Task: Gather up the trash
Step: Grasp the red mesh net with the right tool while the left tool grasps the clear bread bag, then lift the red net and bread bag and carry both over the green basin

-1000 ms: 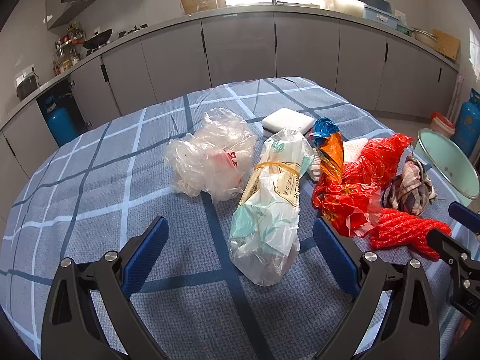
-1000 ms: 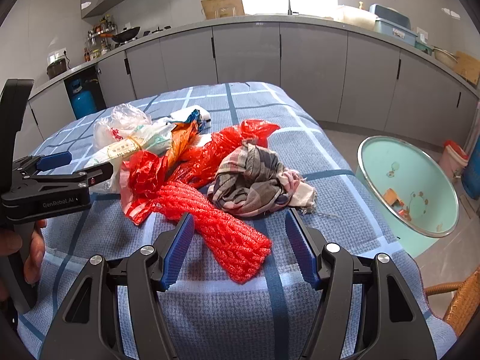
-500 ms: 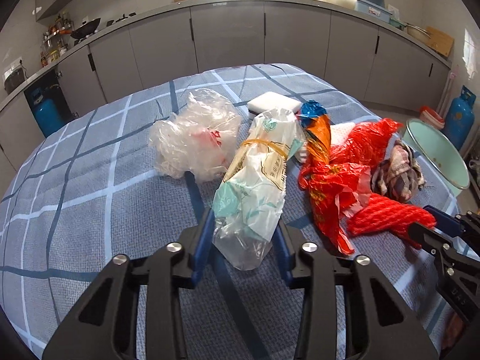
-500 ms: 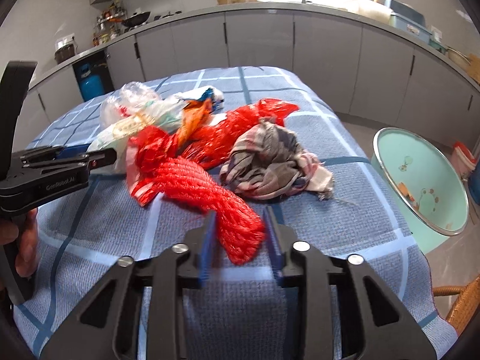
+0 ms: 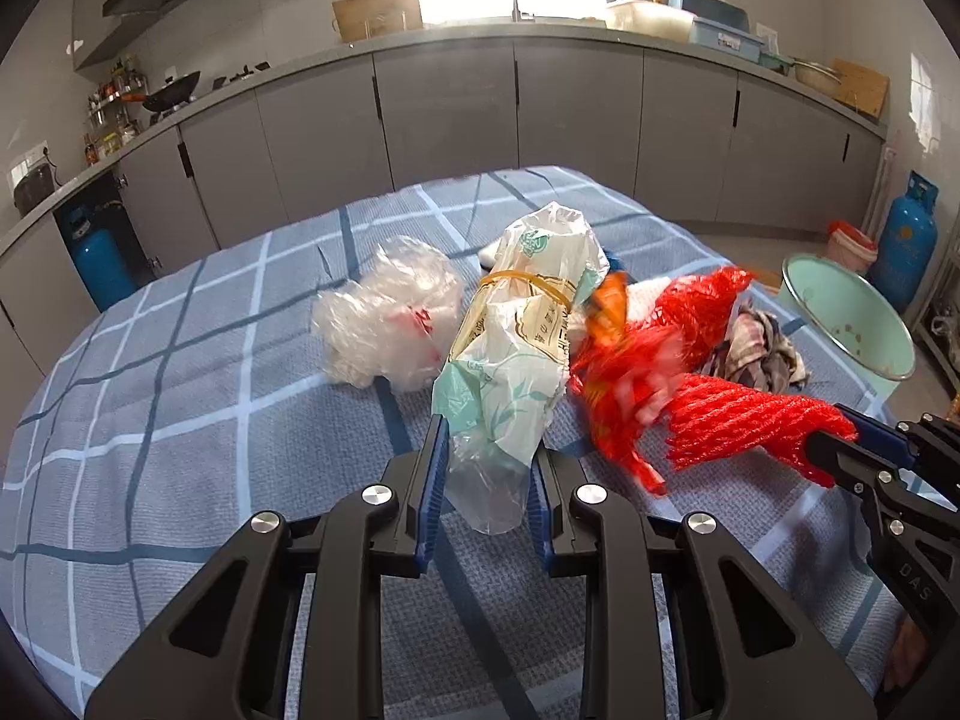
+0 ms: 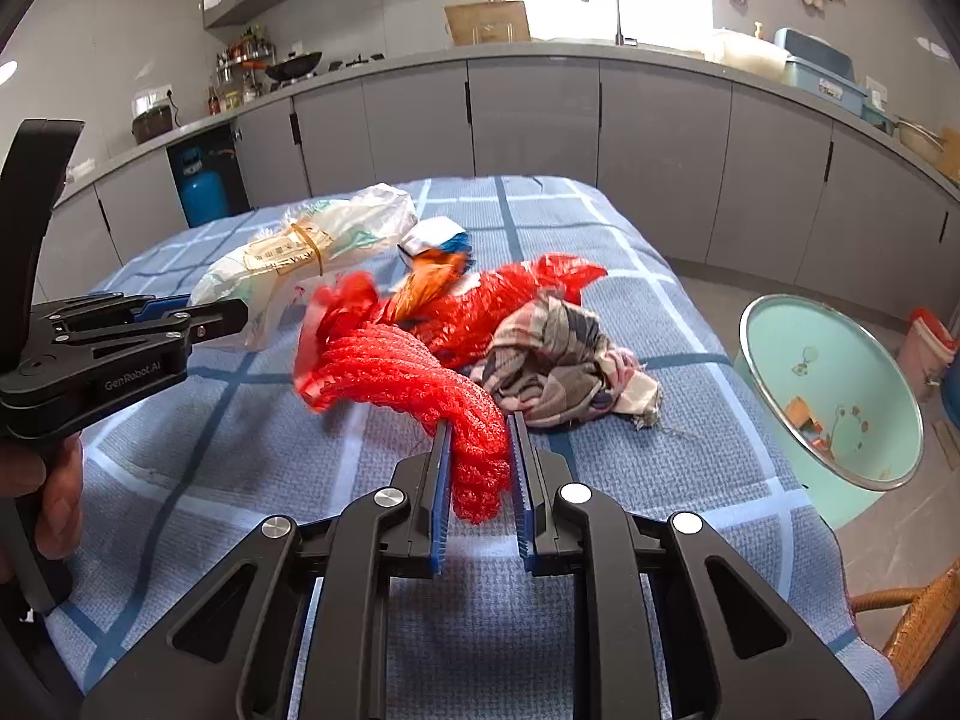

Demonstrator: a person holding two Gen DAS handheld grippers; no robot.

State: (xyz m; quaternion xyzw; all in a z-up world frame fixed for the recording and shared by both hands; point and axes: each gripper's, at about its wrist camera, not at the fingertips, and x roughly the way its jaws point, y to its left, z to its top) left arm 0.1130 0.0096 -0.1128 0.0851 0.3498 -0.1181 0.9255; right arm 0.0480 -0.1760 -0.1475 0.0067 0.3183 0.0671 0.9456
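Note:
On the blue checked tablecloth (image 5: 180,396) lies a heap of trash. My left gripper (image 5: 489,438) is closing its jaws on the near end of a white-and-green plastic bag (image 5: 522,324) bound with a yellow rubber band, and the pads press its sides. My right gripper (image 6: 480,423) is closing too, squeezing the end of a red mesh net (image 6: 408,375). Behind the net lie a red plastic bag (image 6: 504,300), an orange-and-blue wrapper (image 6: 435,270) and a plaid cloth (image 6: 558,354). A crumpled clear bag (image 5: 390,318) sits left of the held bag.
A mint-green basin (image 6: 840,384) with scraps in it stands on the floor off the table's right edge. A wicker chair (image 6: 924,618) is at the near right corner. Grey kitchen cabinets (image 5: 450,114) run behind the table, with blue gas cylinders (image 5: 903,240) beside them.
Both grippers went from wide open to closed around their items: the left on the white-and-green bag, the right on the red mesh net. The bag's far end now tilts up.

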